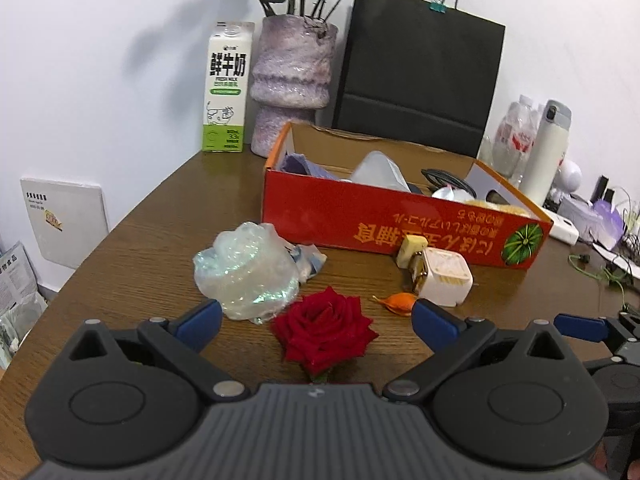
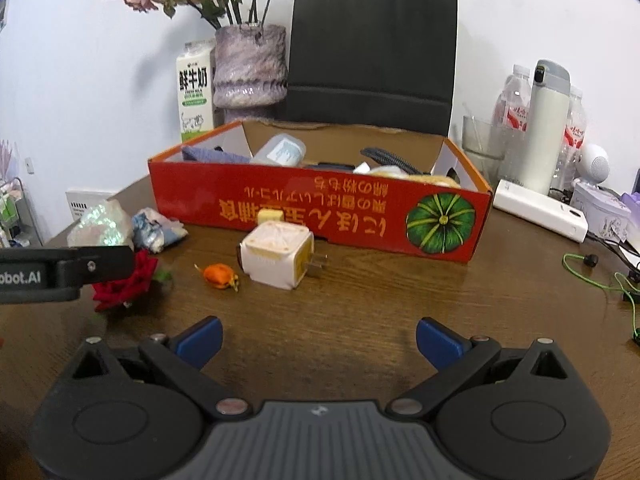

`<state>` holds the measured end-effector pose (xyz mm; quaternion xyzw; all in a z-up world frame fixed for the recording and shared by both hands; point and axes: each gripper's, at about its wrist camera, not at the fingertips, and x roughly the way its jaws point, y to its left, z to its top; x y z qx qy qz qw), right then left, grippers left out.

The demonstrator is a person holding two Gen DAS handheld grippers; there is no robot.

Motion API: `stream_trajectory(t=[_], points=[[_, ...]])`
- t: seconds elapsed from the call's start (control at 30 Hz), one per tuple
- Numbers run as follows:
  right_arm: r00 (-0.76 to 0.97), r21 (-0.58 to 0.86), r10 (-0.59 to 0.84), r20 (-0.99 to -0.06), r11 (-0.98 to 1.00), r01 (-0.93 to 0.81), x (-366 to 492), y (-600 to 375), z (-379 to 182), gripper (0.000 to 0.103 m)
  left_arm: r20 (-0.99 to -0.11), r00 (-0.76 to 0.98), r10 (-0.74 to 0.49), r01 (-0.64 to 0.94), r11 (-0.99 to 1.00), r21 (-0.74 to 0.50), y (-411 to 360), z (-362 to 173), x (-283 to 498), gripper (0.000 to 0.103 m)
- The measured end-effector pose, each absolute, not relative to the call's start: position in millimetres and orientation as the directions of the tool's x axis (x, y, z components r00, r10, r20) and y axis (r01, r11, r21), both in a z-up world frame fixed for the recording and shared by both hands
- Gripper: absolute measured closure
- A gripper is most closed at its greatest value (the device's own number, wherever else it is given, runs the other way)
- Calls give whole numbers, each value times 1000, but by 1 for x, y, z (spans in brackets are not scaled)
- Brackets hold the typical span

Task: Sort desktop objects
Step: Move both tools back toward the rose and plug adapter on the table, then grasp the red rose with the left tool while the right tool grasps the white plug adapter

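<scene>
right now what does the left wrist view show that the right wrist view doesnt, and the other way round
Only the left wrist view: the red rose whole, lying between the open left gripper fingers. Only the right wrist view: the white power bank whole, and bare table between the open right gripper fingers. Both: red box, white charger, orange object.

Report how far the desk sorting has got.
Done: several items already lie in the red box. In hand: nothing; the left claw is open around the rose, the right claw open and empty. Left: rose, charger, orange bit, crumpled plastic.
</scene>
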<state>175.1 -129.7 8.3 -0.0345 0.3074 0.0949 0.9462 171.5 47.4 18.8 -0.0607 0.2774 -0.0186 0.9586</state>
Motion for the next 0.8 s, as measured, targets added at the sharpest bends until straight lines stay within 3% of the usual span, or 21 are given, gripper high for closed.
stream_trajectory(t=[0.57, 0.8], points=[[775, 6, 157, -612, 981, -194, 180, -130, 5, 0, -551, 832, -70, -3, 991, -130, 48, 13, 177, 1], [821, 1, 146, -552, 985, -175, 179, -127, 16, 0, -570, 820, -46, -54, 986, -158, 54, 13, 188, 18]])
